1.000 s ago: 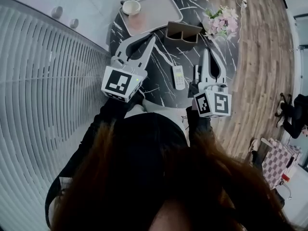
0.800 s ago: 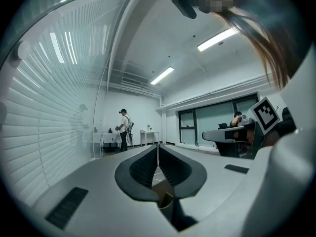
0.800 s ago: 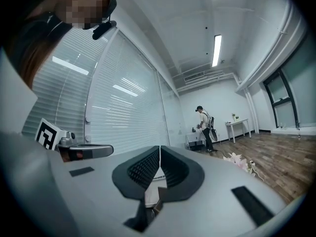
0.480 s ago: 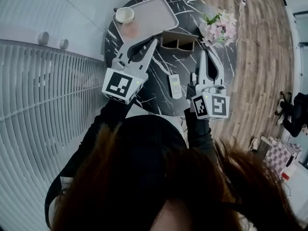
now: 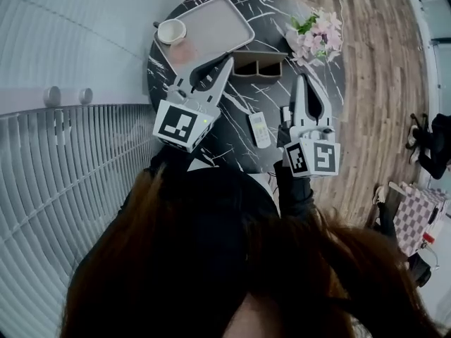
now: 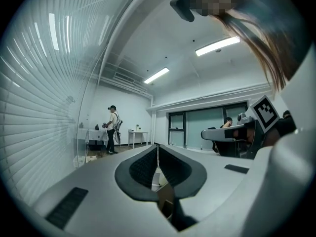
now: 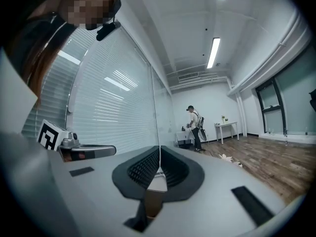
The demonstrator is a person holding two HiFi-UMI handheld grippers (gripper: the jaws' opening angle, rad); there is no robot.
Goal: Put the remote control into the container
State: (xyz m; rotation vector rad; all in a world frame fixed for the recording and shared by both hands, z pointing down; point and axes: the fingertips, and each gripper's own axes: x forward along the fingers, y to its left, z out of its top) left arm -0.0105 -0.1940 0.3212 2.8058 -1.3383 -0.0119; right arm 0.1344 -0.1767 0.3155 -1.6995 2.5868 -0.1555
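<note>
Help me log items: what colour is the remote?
The remote is white; head view shows it best.

Black sleeves [image 5: 292,183]; white claws [image 5: 228,61], black-white marker cubes [image 5: 184,124].

Glossy black veined-marble table [image 5: 276,7], wood-plank floor [image 5: 375,83], smooth white plastic remote control [image 5: 259,129]

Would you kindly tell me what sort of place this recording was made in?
Probably an office-style lab or meeting room: white slatted blinds along one side, a long ceiling strip light, and a wood-plank floor under a round black marble-patterned table.
</note>
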